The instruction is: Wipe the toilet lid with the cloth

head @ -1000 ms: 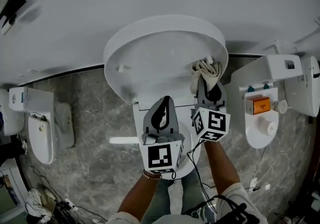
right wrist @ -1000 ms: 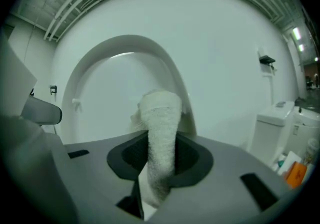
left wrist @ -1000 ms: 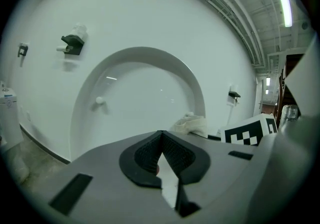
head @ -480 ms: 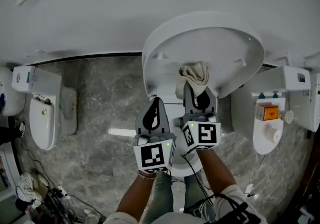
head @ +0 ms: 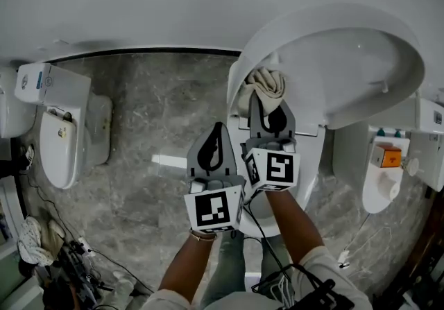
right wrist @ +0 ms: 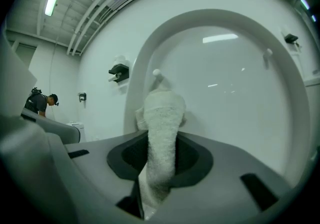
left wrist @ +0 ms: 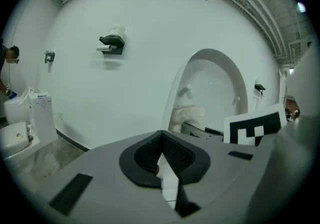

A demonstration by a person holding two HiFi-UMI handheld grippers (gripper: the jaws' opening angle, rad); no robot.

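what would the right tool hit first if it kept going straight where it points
The raised toilet lid, low on its inner face. The cloth clamped in the right tool leads and seems to touch the lid, though depth is unclear.

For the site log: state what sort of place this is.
Likely a toilet showroom or test room: a left toilet, a middle toilet with raised lid and a right toilet share one white wall, unpartitioned.

Cloth: is showing rough, looped terry, matt.
Toilet lid: is looking smooth and glossy, catching light streaks.
Left gripper: is showing matt grey plastic, ribbed dark pads.
Floor: is looking like veined polished stone.
Wall: is looking smooth, matt.
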